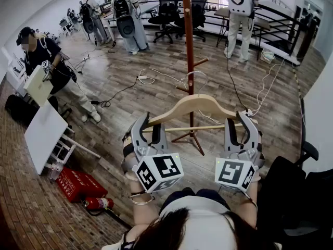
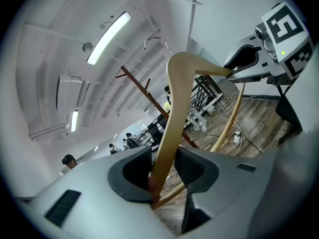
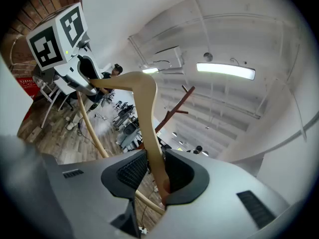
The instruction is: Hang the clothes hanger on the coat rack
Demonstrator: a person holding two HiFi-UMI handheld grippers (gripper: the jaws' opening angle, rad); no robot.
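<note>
A pale wooden clothes hanger (image 1: 192, 104) with a thin metal hook is held level in the air between my two grippers. My left gripper (image 1: 149, 125) is shut on its left end and my right gripper (image 1: 240, 123) on its right end. In the left gripper view the hanger (image 2: 177, 98) runs up from between the jaws of the left gripper (image 2: 164, 176). In the right gripper view the hanger (image 3: 148, 113) does the same from the right gripper (image 3: 157, 176). The brown coat rack (image 1: 189, 46) stands just behind the hanger's middle, its pegs angled upward.
On the floor at the left lie a red box (image 1: 78, 184), a fire extinguisher (image 1: 99, 203) and white boards (image 1: 44, 134). Cables (image 1: 156, 77) trail across the wooden floor. Several people stand farther back. A black chair (image 1: 291, 191) is at the right.
</note>
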